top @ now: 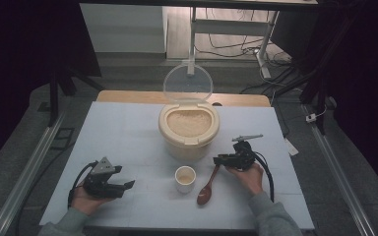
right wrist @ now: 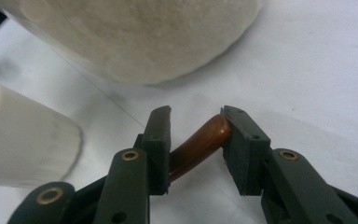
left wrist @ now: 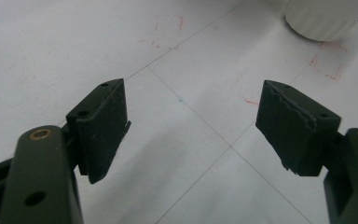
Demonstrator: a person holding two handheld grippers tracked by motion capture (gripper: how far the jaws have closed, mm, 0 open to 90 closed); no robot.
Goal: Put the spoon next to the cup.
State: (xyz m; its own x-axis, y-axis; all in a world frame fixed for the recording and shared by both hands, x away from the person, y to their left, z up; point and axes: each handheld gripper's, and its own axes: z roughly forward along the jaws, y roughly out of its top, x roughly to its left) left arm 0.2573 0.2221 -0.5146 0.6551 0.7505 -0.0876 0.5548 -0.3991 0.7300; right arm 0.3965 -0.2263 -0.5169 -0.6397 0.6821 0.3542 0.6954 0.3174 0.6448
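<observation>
Fingers (right wrist: 242, 144) of the right gripper (right wrist: 196, 135) stand apart around the spoon (top: 207, 189) handle. Left gripper (top: 120, 183) fingers stand wide apart over the table (top: 128, 137), left of the cup (top: 185, 178).

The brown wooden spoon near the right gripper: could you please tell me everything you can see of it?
The brown wooden spoon looks glossy and reddish-brown, with an oval bowl and a rounded handle. It lies flat on the white table, bowl toward the person, right of the small white cup. Its handle end sits between the right gripper jaws, against one pad.
</observation>
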